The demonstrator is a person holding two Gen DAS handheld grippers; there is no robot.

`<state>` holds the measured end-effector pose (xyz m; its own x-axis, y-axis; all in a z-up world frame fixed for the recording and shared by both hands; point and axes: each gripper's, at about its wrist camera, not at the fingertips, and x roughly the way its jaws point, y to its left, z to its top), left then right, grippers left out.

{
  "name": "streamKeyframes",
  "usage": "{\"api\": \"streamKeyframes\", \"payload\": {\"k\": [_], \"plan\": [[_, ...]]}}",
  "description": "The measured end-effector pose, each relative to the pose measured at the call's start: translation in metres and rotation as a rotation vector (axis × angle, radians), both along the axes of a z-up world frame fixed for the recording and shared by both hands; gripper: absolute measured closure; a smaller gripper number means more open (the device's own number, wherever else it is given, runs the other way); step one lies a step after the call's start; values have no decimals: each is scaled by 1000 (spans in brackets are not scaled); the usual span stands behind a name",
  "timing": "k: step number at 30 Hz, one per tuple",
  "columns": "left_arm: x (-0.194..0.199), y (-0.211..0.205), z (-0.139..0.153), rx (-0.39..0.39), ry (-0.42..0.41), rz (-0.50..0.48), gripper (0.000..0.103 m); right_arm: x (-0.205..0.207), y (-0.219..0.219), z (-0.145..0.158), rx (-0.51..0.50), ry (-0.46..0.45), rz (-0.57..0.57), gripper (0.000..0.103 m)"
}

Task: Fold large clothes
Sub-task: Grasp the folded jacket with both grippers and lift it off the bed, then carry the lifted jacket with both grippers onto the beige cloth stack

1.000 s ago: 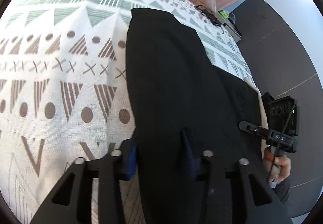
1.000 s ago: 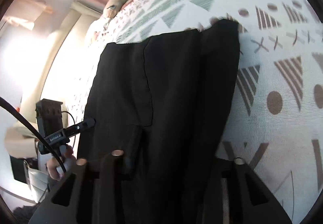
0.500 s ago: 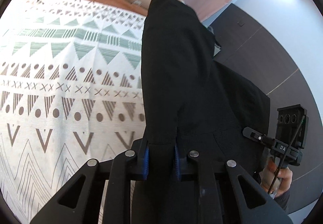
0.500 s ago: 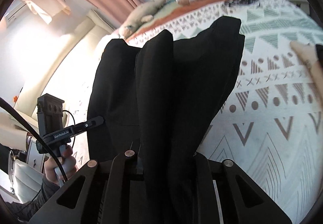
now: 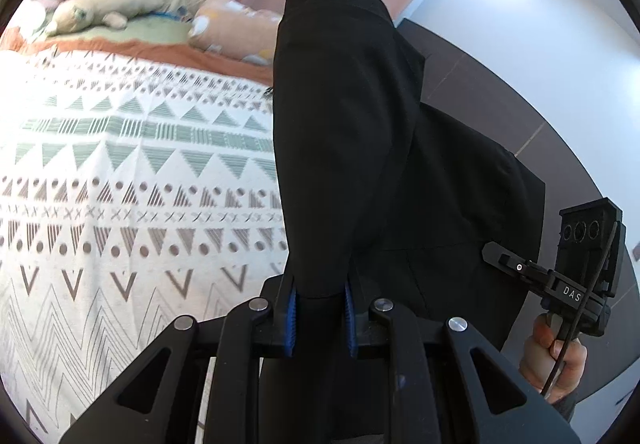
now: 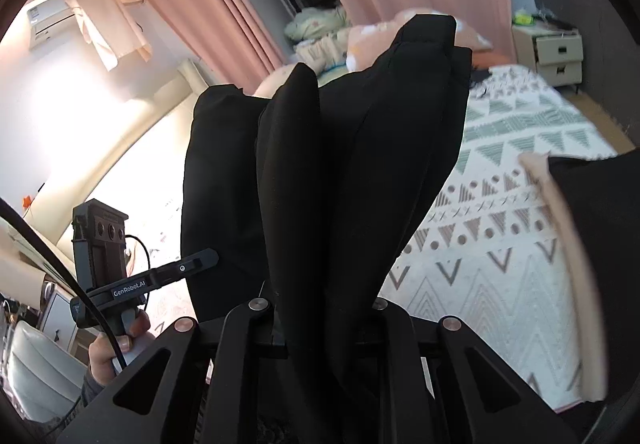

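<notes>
A large black garment (image 5: pixel 360 124) is lifted off the bed and hangs in long folds between both grippers. My left gripper (image 5: pixel 320 308) is shut on its edge, the cloth pinched between the blue pads (image 5: pixel 291 314). My right gripper (image 6: pixel 326 324) is shut on another bunch of the same garment (image 6: pixel 320 164), and the cloth hides its fingertips. Each gripper shows in the other's view, held by a hand: the right gripper (image 5: pixel 560 284) at the garment's right side, the left gripper (image 6: pixel 148 280) at its left side.
The bed below carries a white bedspread (image 5: pixel 120 204) with green and brown triangles, also visible as the bedspread (image 6: pixel 500 264). A stuffed toy (image 5: pixel 92 10) and a pillow (image 5: pixel 236 28) lie at its head. A nightstand (image 6: pixel 556 52) stands beyond. A dark, pale-edged item (image 6: pixel 560 244) lies right.
Both grippers closed on the black garment as it lay flat on the bed, then rose with it. The cloth now hangs lifted in folds, and more of the room shows.
</notes>
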<state>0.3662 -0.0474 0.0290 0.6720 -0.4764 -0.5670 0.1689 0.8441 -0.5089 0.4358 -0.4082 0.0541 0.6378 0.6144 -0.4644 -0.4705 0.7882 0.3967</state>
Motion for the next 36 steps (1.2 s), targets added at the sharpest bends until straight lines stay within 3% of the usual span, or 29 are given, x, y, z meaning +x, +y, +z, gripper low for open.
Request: {"api": "streamKeyframes", "payload": {"k": [11,18,27,36], "plan": [[3,-56,39,9,-64,-61,83,-43,-59,43,-19,-126,-35,90],[22,-107,49,-12,-77,-106,83,-61,-81,59,-101,-189,-75,90],[50,-180,52,-9,-78,-190,83,-91,-122,73,-169,-212,-154,90],[69,-254,37,-22,-27,-291,83,-124,-154,82,-209,-155,-268,90]]}}
